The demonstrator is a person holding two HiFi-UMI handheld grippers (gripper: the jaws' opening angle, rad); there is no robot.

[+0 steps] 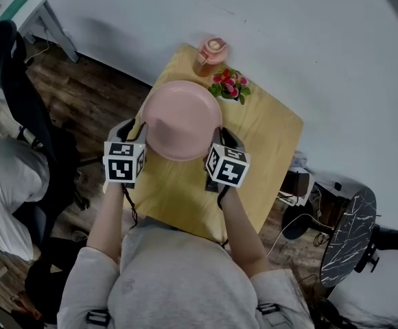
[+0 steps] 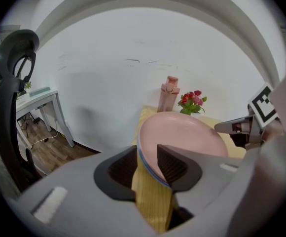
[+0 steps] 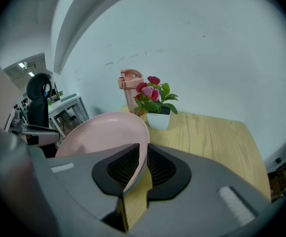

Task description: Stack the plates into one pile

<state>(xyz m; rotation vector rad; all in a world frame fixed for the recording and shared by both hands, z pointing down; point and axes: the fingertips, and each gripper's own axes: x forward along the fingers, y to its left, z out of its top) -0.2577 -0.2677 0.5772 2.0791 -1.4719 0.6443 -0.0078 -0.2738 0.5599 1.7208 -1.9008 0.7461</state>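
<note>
Pink plate (image 3: 101, 132) between jaws of right hand-held gripper (image 3: 143, 157)

Office-like room: black office chair (image 2: 7, 98), white desk (image 2: 37, 94), wood floor (image 2: 49, 149).

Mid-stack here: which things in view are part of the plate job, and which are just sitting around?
Job:
pink plate
what looks like a blue-edged plate beneath it
left gripper
right gripper
wooden table

Lying about:
pink bottle
potted flowers
office chair
</note>
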